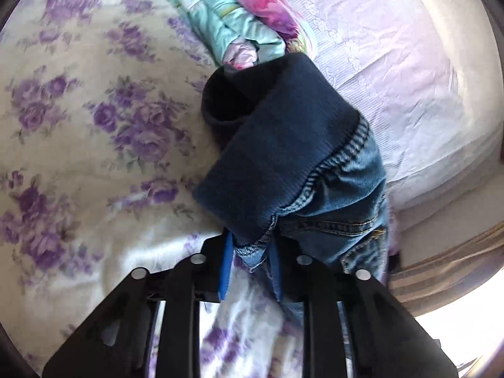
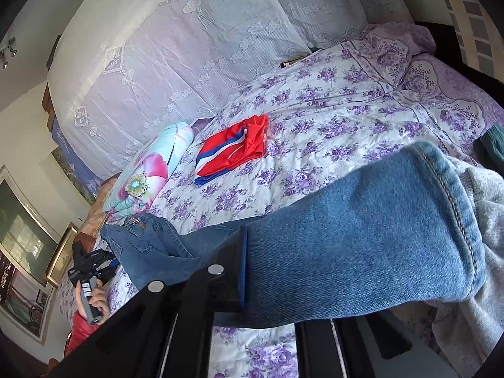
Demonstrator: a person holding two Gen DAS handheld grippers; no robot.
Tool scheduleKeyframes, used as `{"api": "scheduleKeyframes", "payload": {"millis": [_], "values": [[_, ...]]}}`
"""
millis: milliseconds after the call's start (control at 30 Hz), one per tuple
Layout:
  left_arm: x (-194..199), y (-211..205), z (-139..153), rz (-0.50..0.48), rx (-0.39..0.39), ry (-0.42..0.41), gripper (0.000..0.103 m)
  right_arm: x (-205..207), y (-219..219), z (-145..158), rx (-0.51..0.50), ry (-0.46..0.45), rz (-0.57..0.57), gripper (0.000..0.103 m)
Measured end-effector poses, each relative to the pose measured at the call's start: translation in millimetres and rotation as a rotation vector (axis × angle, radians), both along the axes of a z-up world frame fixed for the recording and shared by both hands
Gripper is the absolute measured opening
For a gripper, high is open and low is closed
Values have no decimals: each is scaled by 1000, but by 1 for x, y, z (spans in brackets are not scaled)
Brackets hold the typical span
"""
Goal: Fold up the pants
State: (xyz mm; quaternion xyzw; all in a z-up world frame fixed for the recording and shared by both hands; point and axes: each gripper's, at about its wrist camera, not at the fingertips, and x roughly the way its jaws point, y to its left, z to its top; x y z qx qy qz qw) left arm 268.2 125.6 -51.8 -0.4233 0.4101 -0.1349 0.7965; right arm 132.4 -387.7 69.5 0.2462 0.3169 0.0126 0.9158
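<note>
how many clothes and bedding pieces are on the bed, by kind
jeans: 1, both grippers shut on them, left gripper and right gripper
red folded garment: 1
grey garment: 1
rolled floral quilt: 1
floral bedspread: 1
total: 5

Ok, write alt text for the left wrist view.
The left gripper is shut on the waist edge of blue denim pants with a dark ribbed waistband, lifted over a purple-flowered white bedspread. A rolled mint floral quilt lies beyond.
</note>
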Motion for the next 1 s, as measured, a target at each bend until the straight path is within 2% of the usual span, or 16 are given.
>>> {"api": "scheduleKeyframes", "payload": {"millis": [67, 167, 267, 367, 433, 533, 600, 667, 767, 900, 967, 1000], "values": [[-8, 12, 8, -8, -33, 14, 17, -2, -1, 4, 2, -5, 0, 8], [-25, 21, 32, -22, -28, -9, 17, -6, -2, 10, 12, -12, 4, 8], [-55, 31, 65, -38, 17, -59, 17, -10, 0, 10, 10, -12, 11, 8], [-87, 39, 79, -49, 83, -51, 17, -22, 2, 1, 37, 3, 26, 8], [-105, 52, 77, -56, 104, -32, 15, -34, 5, -8, 48, 26, 41, 8], [-140, 66, 70, -44, 206, -19, 13, -49, 18, -27, 21, 83, 79, 9], [-149, 73, 53, -40, 235, 13, 13, -58, 24, -41, -3, 116, 84, 11], [-152, 72, 26, -66, 232, 81, 13, -67, 26, -58, -27, 147, 70, 11], [-150, 61, 2, -110, 204, 123, 13, -76, 23, -75, 4, 164, 48, 11], [-144, 47, -4, -126, 135, 90, 14, -80, 24, -76, 16, 151, 39, 12], [-140, 43, 1, -115, 125, 59, 19, -81, 27, -71, 14, 140, 42, 12], [-139, 42, 3, -108, 123, 53, 26, -82, 28, -69, 9, 138, 46, 12]]}}
